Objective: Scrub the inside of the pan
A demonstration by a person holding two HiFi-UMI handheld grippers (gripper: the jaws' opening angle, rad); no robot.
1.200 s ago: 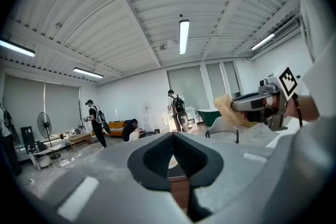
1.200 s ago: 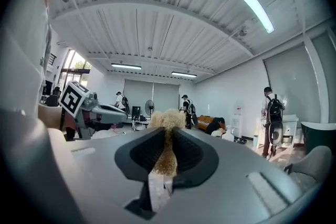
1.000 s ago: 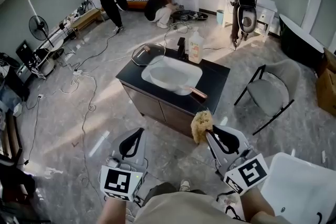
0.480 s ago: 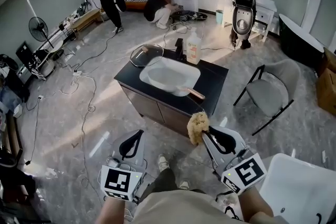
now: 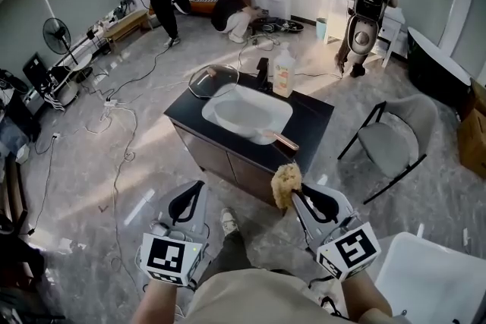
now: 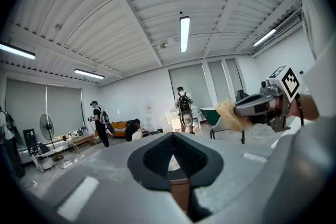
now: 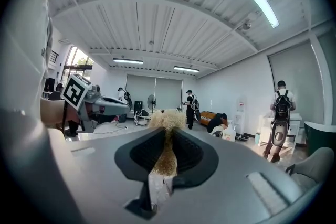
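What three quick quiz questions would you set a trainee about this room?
1. True or false: the right gripper is shut on a tan fibrous scrubber.
2. Where is the round glass lid?
A. on the black countertop, beside the white sink
B. on the grey floor
C. in the left gripper
3. Fill the gap: the left gripper is ___, with nothing between its jaws.

Key: 1 true; 2 A; 3 shut.
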